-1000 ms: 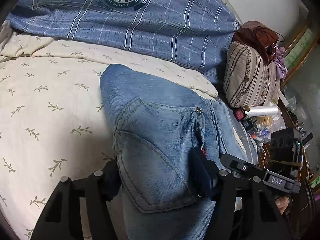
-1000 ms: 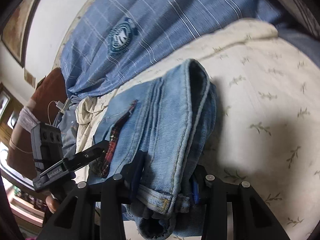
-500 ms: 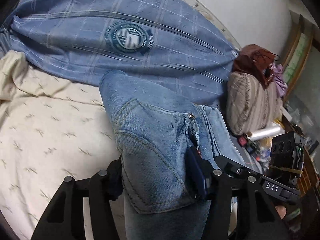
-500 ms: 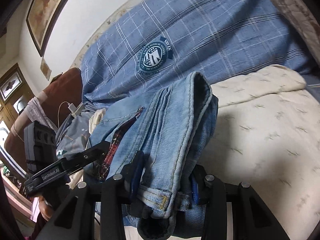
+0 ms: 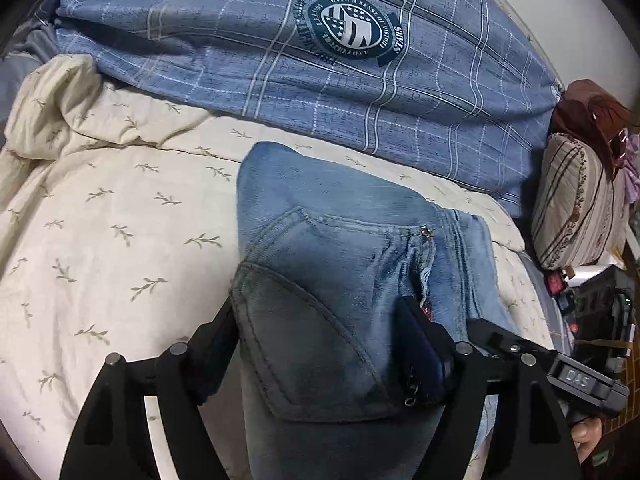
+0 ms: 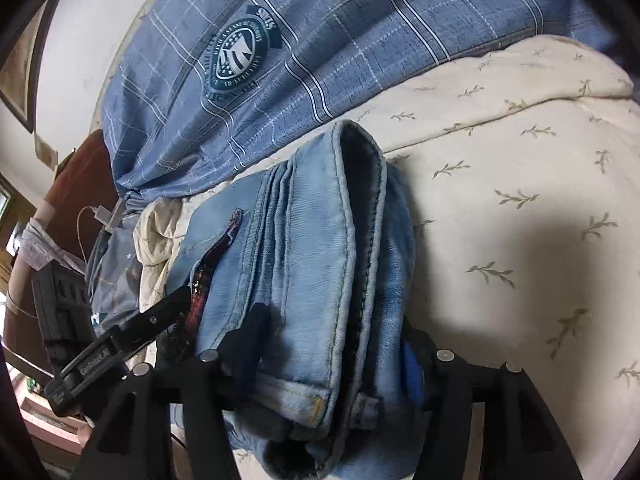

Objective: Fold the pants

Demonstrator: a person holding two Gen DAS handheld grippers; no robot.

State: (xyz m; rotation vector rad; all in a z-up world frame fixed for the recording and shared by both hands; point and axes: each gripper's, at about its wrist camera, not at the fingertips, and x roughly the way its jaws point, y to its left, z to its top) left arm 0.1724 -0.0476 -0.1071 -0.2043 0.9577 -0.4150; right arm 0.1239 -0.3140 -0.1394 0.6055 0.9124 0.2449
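Light blue jeans (image 5: 332, 264), folded into a thick bundle, are held over the cream leaf-print bedsheet (image 5: 100, 240). My left gripper (image 5: 316, 344) is shut on the pocket end of the jeans. My right gripper (image 6: 332, 344) is shut on the stacked hem and waistband end (image 6: 320, 260). The right gripper also shows in the left wrist view (image 5: 560, 368) at the lower right, and the left gripper shows in the right wrist view (image 6: 120, 344) at the lower left. The far fold of the jeans rests near the sheet; contact is unclear.
A blue plaid quilt with a round crest (image 5: 352, 32) lies bunched along the far side of the bed. A striped pillow (image 5: 576, 200) with brown cloth on it sits at the right. Clutter and a black box (image 5: 604, 312) stand beside the bed. A white wall is behind.
Both grippers have tilted back down toward the bed with the jeans still clamped; more of the cream sheet shows again. The grip on the jeans has not changed.
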